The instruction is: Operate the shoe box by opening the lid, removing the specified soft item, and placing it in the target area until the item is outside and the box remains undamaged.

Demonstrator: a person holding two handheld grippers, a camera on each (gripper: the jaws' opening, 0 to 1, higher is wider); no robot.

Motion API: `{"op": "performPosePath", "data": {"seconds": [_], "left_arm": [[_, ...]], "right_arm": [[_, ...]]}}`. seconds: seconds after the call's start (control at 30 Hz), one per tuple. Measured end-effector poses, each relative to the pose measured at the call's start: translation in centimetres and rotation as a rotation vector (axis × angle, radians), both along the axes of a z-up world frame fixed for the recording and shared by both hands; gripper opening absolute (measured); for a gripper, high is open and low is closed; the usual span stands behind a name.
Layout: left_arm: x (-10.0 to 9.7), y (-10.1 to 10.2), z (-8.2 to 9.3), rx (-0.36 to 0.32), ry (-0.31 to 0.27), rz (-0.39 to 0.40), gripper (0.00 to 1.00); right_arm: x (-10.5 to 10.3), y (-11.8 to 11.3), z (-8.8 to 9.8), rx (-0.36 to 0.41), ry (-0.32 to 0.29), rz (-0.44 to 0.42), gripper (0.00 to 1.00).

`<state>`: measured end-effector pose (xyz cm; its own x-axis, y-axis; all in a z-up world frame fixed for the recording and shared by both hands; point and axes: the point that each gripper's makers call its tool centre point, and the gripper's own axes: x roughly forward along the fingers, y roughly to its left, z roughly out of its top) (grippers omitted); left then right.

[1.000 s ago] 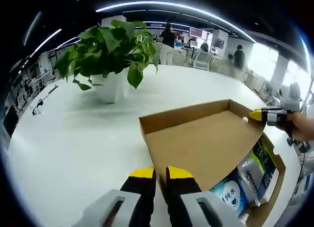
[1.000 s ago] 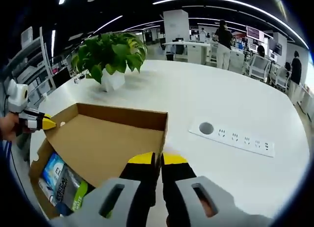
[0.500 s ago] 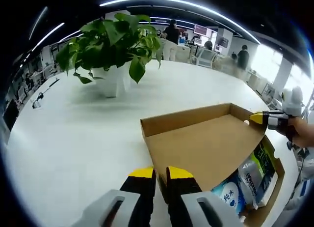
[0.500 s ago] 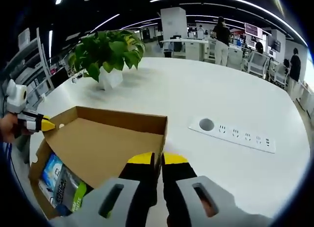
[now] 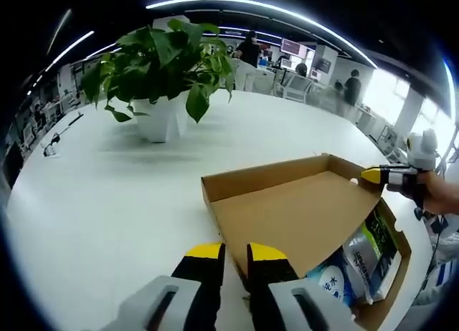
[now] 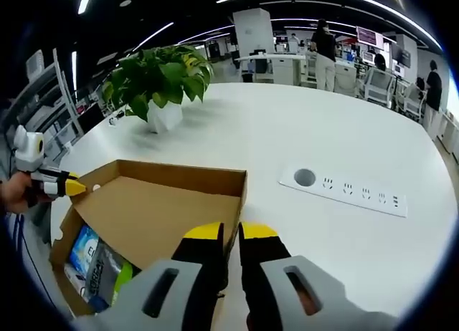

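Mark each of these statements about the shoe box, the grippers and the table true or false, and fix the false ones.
1. The brown cardboard lid is closed flat on the box. False: it is raised, with soft packets visible beneath.
2. Each hand-held gripper is shut on a corner of the lid. True: left hand-held gripper, right hand-held gripper.
3. A leafy green plant in a white pot stands on the white table. True.
4. The white power strip lies inside the box. False: it lies on the table, apart from the box.

One shoe box (image 6: 143, 216), one potted plant (image 6: 159, 80), one power strip (image 6: 344, 191), perhaps three soft packs (image 5: 351, 263) inside
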<state>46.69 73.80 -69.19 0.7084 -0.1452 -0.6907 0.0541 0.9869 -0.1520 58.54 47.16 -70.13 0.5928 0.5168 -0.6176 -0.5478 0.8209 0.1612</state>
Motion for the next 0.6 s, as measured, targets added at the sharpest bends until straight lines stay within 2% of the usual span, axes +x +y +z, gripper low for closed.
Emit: {"op": "performPosePath", "data": {"seconds": [0.27,0.37,0.43,0.53,0.6], "left_arm": [[-0.3,0.9,0.7,-0.025,-0.025,0.015,0.18],[-0.9,1.3,1.4,-0.047,-0.056,0.035,0.19],[-2.1,1.5,2.1,-0.052,-0.079,0.055,0.2],[-1.7,2.1,2.3,-0.086,-0.101,0.08,0.22],[-2.8,2.4,2.7,-0.086,-0.119,0.089,0.23]], "right_arm": [[-1.4,-1.1,1.1,0.021,0.002,0.001,0.13],[-2.3,-1.3,1.9,0.041,-0.007,0.01,0.16],[-3.0,-1.4,2.3,0.057,-0.014,0.024,0.18],[-3.8,-1.9,2.6,0.069,-0.019,0.032,0.2],[-4.6,-2.6,3.1,0.083,-0.028,0.03,0.21]]}}
